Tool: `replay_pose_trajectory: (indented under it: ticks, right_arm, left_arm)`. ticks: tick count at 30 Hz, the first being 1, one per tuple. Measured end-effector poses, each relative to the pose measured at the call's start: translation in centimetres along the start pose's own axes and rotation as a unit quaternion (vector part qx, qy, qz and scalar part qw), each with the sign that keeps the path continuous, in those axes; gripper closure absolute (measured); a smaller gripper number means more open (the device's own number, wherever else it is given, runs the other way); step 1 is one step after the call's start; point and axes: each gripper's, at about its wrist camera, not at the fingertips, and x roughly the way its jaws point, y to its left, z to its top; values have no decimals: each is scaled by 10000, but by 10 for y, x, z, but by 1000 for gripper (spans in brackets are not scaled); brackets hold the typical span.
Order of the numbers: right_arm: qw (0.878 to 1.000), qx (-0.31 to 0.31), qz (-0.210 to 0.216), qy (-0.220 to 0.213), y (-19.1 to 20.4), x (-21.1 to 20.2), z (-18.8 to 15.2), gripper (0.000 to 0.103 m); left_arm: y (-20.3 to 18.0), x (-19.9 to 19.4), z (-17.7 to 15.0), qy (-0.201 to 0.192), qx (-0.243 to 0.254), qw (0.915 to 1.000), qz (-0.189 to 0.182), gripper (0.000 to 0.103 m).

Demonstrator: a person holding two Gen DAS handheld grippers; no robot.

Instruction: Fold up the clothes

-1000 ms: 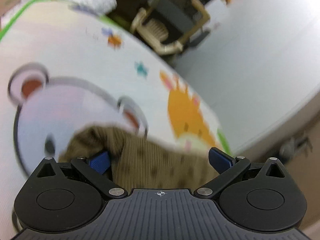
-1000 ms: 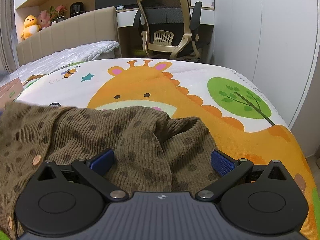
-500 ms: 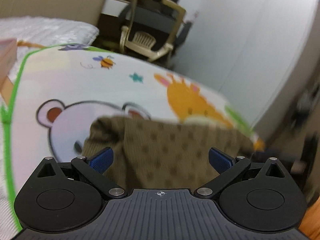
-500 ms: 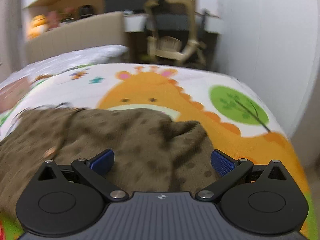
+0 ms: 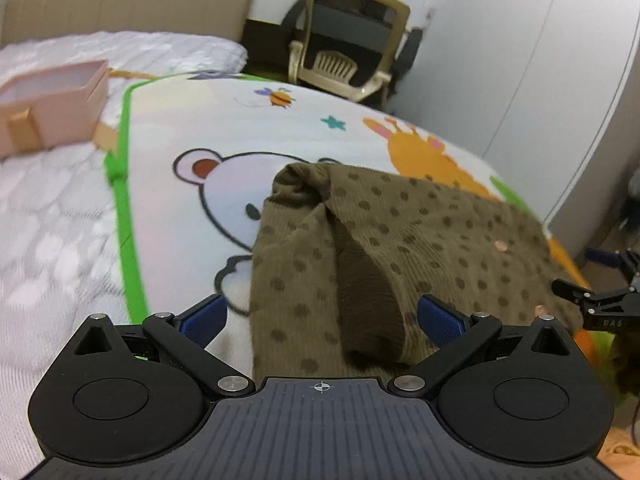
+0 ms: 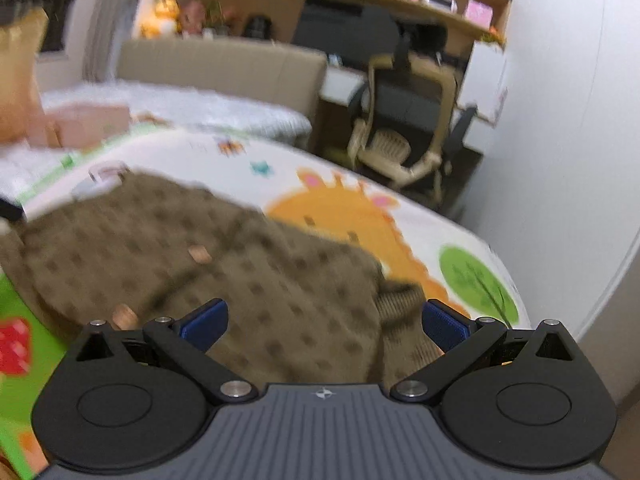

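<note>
One olive-brown dotted corduroy garment (image 5: 400, 248), crumpled on the cartoon-print play mat (image 5: 224, 128), its far edge over the bear's face, its right side running toward the mat's right border near the wall (image 5: 540, 60). Bare mat beyond the garment up to the giraffe print, and to its left as far as the green border strip (image 5: 124, 208); white quilted bedding (image 5: 48, 240) past that strip. Left gripper (image 5: 322, 318): jaws wide apart, nothing held, blue pads either side of a dark fold of cloth. Right gripper (image 6: 324, 320): jaws likewise spread wide, nothing pinched, above the garment's right portion; view blurred. Two copper-coloured buttons visible on the cloth in the right wrist view. One pink open box (image 5: 52, 108) on the bedding, left of the mat's far corner. One beige office chair (image 5: 352, 52) beyond the mat's far edge.
</note>
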Motion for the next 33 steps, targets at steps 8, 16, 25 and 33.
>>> replay_pose_trajectory:
  ticks: [8, 16, 25, 33]
  right_arm:
    - [9952, -415, 881, -73, 45, -6, 11, 0]
    - [9609, -2007, 1877, -333, 148, -6, 13, 0]
    - [9680, -1755, 1793, 98, 193, 53, 33, 17]
    - [9740, -1179, 1930, 127, 148, 33, 24, 17]
  left_arm:
    - [-4, 5, -16, 87, -49, 9999, -5, 23]
    - [-7, 7, 1, -116, -289, 9993, -217, 90]
    - [-37, 6, 41, -311, -229, 9958, -827, 90]
    - [-22, -11, 43, -390, -274, 9975, -519, 56]
